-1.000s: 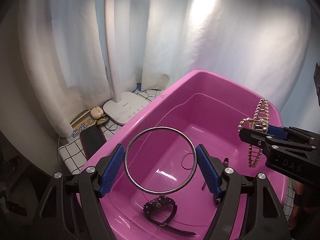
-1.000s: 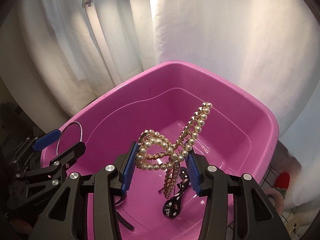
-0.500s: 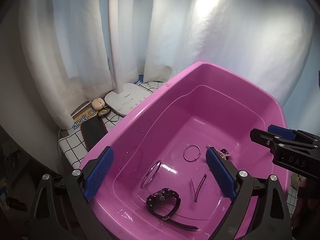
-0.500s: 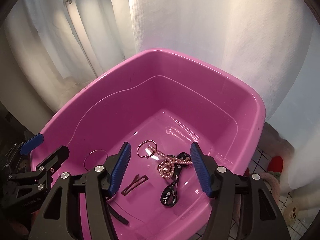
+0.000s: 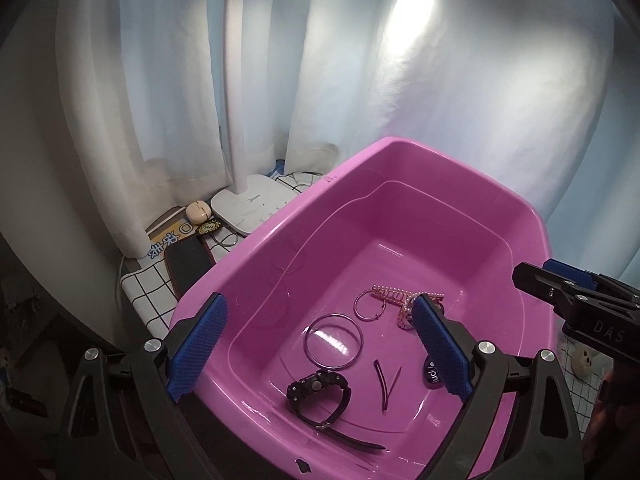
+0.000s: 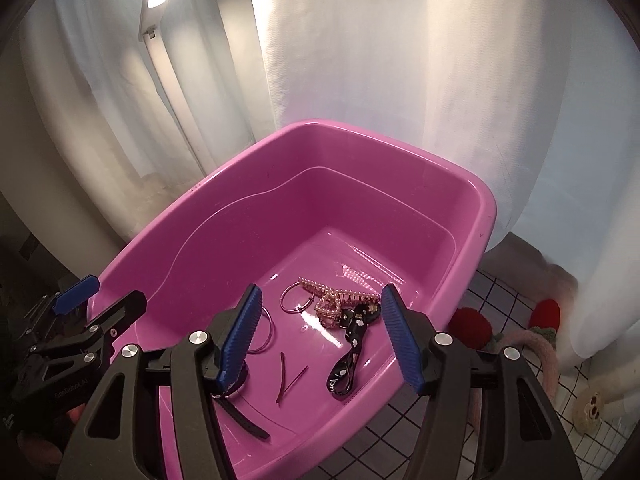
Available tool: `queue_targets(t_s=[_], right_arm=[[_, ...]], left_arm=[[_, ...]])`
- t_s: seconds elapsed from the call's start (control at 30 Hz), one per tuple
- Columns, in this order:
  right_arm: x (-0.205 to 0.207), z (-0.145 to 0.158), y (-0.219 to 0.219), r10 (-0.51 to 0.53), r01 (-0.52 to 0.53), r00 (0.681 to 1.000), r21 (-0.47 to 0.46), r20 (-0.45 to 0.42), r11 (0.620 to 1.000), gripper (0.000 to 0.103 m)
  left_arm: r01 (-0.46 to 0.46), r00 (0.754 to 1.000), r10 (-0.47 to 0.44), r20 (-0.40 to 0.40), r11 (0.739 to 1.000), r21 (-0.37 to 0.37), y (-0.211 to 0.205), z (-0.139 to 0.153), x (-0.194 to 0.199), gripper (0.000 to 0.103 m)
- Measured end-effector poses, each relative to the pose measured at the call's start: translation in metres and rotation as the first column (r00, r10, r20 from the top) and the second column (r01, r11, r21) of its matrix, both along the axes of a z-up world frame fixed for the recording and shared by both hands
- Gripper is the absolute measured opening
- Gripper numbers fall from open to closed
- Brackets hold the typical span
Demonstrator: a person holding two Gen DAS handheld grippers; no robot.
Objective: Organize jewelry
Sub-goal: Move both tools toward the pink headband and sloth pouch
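The large ring (image 5: pixel 333 341) and pearl clip (image 6: pixel 335 301) now lie in the pink tub (image 5: pixel 420 160). Both the left gripper (image 5: pixel 318 348) and right gripper (image 6: pixel 320 336) have just been opening; they are released and empty, tilted down above the tub.

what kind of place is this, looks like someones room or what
Probably a bedroom or home corner: white curtains, a desk lamp on a checked cloth, soft toys, and a pink tub holding jewelry.

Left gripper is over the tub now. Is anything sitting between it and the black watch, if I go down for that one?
Nothing visible blocks it. The left gripper is open and empty above the pink tub. The black watch lies alone on the tub floor, apart from the large ring behind it and the hair clip beside it.
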State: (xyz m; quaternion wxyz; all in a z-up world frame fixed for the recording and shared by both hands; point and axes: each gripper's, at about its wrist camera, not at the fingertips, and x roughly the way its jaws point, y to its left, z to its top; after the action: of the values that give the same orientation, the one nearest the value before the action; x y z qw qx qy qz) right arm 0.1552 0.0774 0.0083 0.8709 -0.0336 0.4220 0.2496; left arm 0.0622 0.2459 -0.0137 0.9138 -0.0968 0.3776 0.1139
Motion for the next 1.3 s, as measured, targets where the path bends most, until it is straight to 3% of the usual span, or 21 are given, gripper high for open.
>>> queue_targets(t_s=[0.2, 0.5, 0.67, 0.9, 1.13, 1.3], right_arm=[[-0.024, 0.012, -0.026, -0.04, 0.037, 0.998, 0.064, 0.041, 0.997, 0.06], [-0.067, 0.023, -0.107, -0.224, 0.208, 0.971, 0.164, 0.086, 0.964, 0.063], [-0.095, 0.025, -0.167, -0.357, 0.338, 0.929, 0.17, 0.098, 0.926, 0.063], [-0.132, 0.01, -0.262, -0.529, 0.518, 0.843, 0.118, 0.098, 0.847, 0.067], [-0.14, -0.028, -0.342, -0.602, 0.599, 0.798, 0.077, 0.027, 0.797, 0.067], [-0.12, -0.062, -0.371, -0.588, 0.59, 0.808, 0.049, -0.041, 0.806, 0.067]], left_arm=[[0.06, 0.997, -0.061, 0.038, 0.998, 0.01, -0.018, 0.011, -0.011, 0.092], [0.219, 0.97, -0.218, 0.11, 0.976, 0.004, -0.066, 0.035, -0.018, 0.094], [0.336, 0.933, -0.333, 0.135, 0.942, 0.0, -0.11, 0.043, -0.018, 0.094], [0.468, 0.875, -0.454, 0.167, 0.882, -0.054, -0.181, 0.039, -0.021, 0.094], [0.523, 0.851, -0.517, 0.095, 0.849, -0.069, -0.254, 0.012, -0.014, 0.095], [0.502, 0.864, -0.504, -0.005, 0.862, -0.072, -0.288, -0.027, 0.005, 0.096]])
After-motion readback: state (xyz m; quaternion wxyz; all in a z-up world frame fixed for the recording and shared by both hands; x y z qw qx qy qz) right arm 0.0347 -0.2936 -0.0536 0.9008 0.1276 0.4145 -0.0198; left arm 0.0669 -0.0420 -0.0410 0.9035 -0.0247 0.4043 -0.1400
